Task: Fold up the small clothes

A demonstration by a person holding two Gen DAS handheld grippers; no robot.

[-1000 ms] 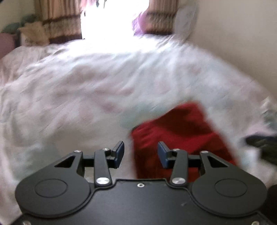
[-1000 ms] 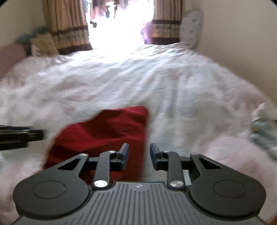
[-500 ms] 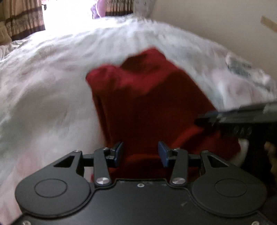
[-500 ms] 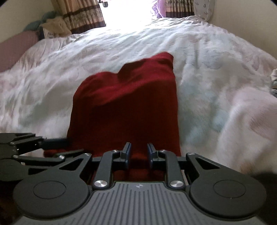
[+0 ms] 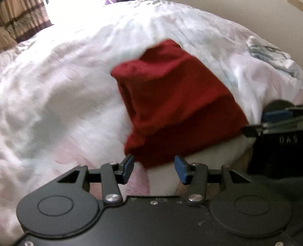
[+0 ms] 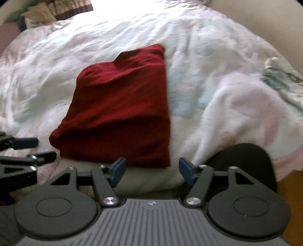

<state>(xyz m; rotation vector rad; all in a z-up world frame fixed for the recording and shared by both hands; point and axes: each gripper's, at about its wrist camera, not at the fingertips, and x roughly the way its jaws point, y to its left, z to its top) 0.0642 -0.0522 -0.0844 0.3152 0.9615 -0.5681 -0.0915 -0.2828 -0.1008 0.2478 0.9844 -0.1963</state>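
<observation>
A folded dark red garment (image 5: pixel 176 100) (image 6: pixel 123 106) lies flat on the pale bedspread near the bed's front edge. My left gripper (image 5: pixel 153 168) is open, its blue pads just short of the garment's near left corner, nothing between them. My right gripper (image 6: pixel 151 171) is open too, hovering just below the garment's near right edge. Each gripper shows in the other's view: the right one at the right edge (image 5: pixel 272 123), the left one at the left edge (image 6: pixel 22 151).
The bedspread (image 6: pixel 217 56) is white with faint pink and blue patches. A pale patterned garment (image 6: pixel 284 83) (image 5: pixel 269 53) lies crumpled at the right. Curtains and a bright window stand at the far end. A beige wall (image 5: pixel 236 11) runs along the right.
Both grippers drew back toward the bed's front edge, and the right one opened wider. The red garment now lies folded flat beyond the fingertips instead of between them.
</observation>
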